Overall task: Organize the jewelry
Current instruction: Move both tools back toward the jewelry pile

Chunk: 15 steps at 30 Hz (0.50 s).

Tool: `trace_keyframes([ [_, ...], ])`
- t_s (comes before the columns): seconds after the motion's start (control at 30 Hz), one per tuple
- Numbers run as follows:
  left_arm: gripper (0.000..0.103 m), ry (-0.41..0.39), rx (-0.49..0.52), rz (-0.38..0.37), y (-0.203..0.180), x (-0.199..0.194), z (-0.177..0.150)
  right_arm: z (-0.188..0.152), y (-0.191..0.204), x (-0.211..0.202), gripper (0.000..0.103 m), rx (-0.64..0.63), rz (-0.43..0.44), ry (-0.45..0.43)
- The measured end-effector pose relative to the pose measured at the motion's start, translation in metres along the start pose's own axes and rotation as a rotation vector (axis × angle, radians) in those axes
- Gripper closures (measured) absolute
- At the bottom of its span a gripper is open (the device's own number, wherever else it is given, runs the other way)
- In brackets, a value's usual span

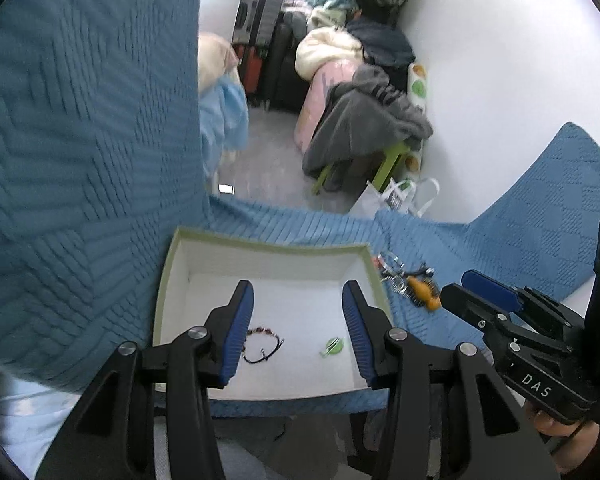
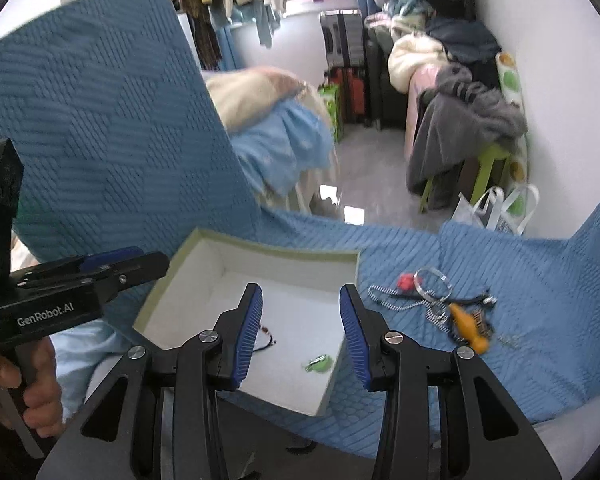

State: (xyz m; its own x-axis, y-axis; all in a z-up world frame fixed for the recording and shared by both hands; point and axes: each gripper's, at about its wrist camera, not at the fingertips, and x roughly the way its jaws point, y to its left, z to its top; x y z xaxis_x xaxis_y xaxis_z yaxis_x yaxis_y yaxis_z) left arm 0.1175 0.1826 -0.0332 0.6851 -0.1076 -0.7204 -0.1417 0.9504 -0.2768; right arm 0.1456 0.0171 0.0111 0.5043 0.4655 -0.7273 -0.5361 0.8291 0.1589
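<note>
A white open box (image 1: 182,280) (image 2: 204,276) with a pale green rim sits on a blue quilted cover. Inside lie a dark beaded bracelet (image 1: 262,346) (image 2: 266,340) and a small green pendant (image 1: 333,347) (image 2: 319,363). To the box's right is a tangle of jewelry (image 1: 410,282) (image 2: 440,300): a silver ring bangle (image 2: 432,278), a red bead (image 2: 406,281), a striped cord and an orange piece (image 1: 422,295) (image 2: 466,326). My left gripper (image 1: 298,336) is open and empty over the box. My right gripper (image 2: 300,336) is open and empty over the box; it also shows in the left wrist view (image 1: 472,292).
The blue cover (image 1: 80,160) (image 2: 100,140) rises steeply on the left and again at the far right. Beyond are a grey floor (image 1: 268,168), suitcases (image 1: 260,40), heaped clothes on a green stool (image 1: 364,128) and a white bag (image 2: 492,208).
</note>
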Motion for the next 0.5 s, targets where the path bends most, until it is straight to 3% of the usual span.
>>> trace_keyframes([
  [0.1,0.056,-0.034,0.004,0.001,-0.010,-0.015,0.003,0.004,-0.003,-0.018,0.065,-0.005,0.002,-0.035],
  [0.23,0.056,-0.071,0.013,0.063,-0.024,-0.036,0.008,0.007,-0.008,-0.040,0.065,-0.010,-0.002,-0.081],
  [0.5,0.056,-0.140,0.018,0.047,-0.052,-0.051,0.004,0.009,-0.022,-0.075,0.065,-0.035,-0.014,-0.158],
])
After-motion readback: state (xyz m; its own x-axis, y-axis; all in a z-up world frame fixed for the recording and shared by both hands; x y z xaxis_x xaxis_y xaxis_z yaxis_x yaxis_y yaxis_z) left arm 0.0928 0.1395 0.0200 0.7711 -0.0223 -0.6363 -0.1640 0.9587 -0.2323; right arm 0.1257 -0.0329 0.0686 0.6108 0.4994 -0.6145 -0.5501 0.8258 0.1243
